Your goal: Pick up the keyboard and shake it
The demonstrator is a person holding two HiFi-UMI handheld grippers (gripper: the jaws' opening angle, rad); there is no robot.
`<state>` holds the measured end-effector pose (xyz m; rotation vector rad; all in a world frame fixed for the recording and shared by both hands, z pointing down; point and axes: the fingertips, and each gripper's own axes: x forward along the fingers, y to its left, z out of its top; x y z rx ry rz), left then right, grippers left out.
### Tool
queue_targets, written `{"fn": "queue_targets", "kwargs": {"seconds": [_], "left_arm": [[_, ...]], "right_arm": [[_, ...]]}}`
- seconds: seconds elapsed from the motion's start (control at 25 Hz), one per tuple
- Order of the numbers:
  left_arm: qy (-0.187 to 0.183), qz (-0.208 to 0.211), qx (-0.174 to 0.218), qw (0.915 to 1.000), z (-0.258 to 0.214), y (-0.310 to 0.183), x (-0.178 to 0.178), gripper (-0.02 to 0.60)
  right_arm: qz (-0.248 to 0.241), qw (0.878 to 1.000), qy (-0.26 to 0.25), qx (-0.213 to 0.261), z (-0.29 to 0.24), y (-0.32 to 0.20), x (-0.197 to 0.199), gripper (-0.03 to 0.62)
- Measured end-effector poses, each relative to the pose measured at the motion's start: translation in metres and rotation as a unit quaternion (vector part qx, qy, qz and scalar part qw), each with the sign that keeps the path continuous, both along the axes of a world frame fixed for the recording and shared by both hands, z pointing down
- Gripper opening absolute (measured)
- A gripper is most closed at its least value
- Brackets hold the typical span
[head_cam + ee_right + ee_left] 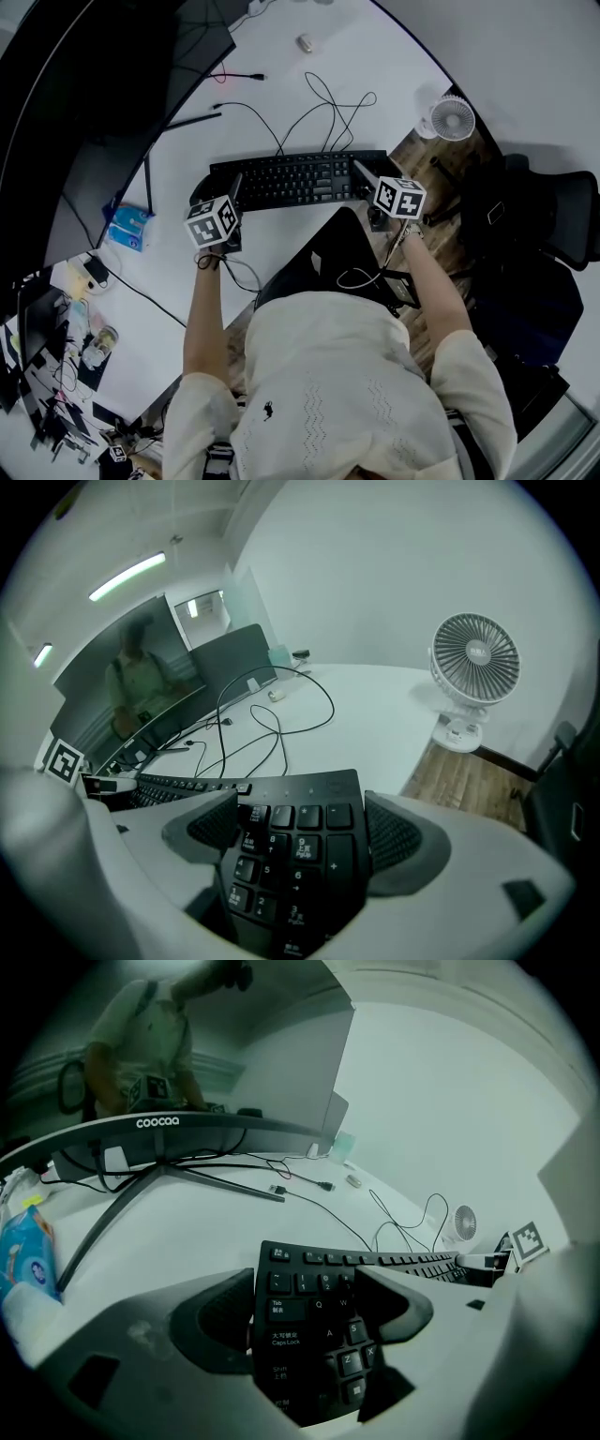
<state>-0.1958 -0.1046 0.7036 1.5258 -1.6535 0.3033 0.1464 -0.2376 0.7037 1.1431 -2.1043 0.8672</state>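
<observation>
A black keyboard (300, 178) lies across the white desk (281, 75) in front of me, its cable running off toward the back. My left gripper (234, 190) is shut on its left end and my right gripper (362, 175) on its right end. In the left gripper view the keyboard (314, 1302) fills the gap of the left gripper (309, 1321), with the Tab and Caps Lock keys showing. In the right gripper view the number pad of the keyboard (291, 846) sits clamped in the right gripper (300, 841). The keyboard looks tilted and slightly off the desk.
A curved monitor (112, 75) on a thin-legged stand is at the back left. A small white fan (452, 117) stands at the desk's right edge, by a black chair (548, 220). Loose cables (328, 108) lie behind the keyboard. A blue packet (127, 228) is at left.
</observation>
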Motion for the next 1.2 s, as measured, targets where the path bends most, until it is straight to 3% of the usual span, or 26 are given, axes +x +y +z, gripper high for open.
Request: {"fn": "queue_targets", "kwargs": {"seconds": [0.88, 1.2], "left_arm": [[-0.004, -0.017, 0.010, 0.9998, 0.028, -0.023, -0.017, 0.325], [-0.024, -0.019, 0.017, 0.9994, 0.026, -0.021, -0.015, 0.325]], "right_arm": [[-0.015, 1.000, 0.003, 0.004, 0.028, -0.036, -0.021, 0.420], [-0.006, 1.000, -0.002, 0.007, 0.023, -0.033, -0.016, 0.423]]}}
